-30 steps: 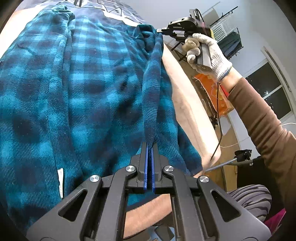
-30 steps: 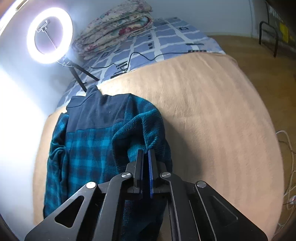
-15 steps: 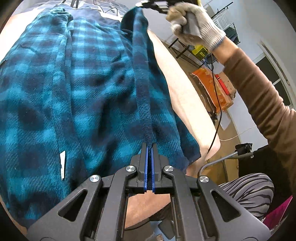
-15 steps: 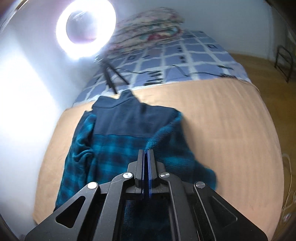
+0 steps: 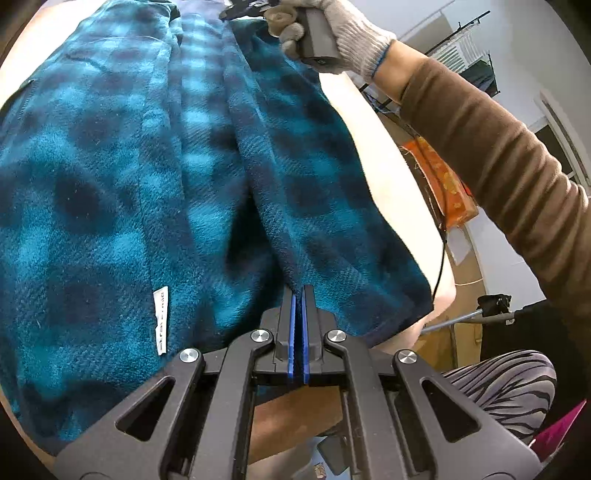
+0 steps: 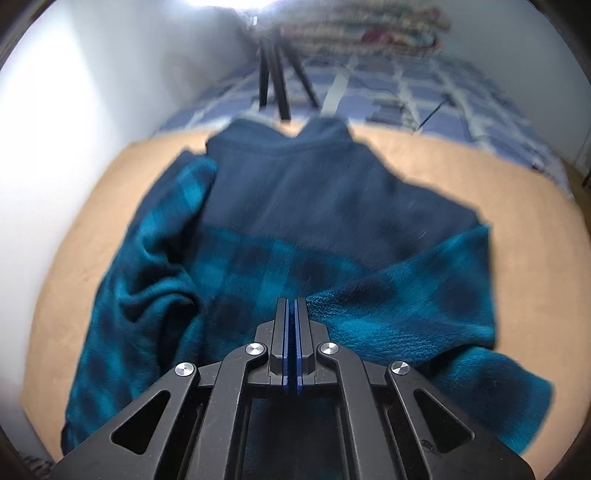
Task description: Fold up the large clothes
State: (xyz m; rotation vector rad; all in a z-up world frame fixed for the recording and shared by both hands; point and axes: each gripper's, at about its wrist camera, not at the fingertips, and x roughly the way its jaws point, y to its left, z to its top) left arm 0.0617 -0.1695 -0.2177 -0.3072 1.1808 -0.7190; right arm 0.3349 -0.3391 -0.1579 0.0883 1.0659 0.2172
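Note:
A large teal-and-navy plaid fleece jacket (image 5: 122,177) with a plain navy yoke (image 6: 303,206) lies on a tan blanket (image 6: 480,177). My left gripper (image 5: 298,291) is shut on the jacket's right side edge near the hem. My right gripper (image 6: 291,302) is shut on the same edge up near the shoulder; in the left wrist view it shows at the top (image 5: 240,7), held by a gloved hand (image 5: 332,26). The panel (image 5: 314,177) held between the two grippers is folded over onto the jacket's body. A white label (image 5: 161,321) shows near the hem.
The blanket covers a bed with a blue checked sheet (image 6: 424,99). A black tripod (image 6: 275,77) and folded quilts (image 6: 369,29) stand at the bed's far end. My brown-sleeved arm (image 5: 498,158) crosses the right. A clothes rack (image 5: 469,55) stands beyond the bed.
Both grippers have carried the jacket's right edge leftward over the body. The right gripper has moved toward the collar and lower. The panel now lies flatter across the jacket.

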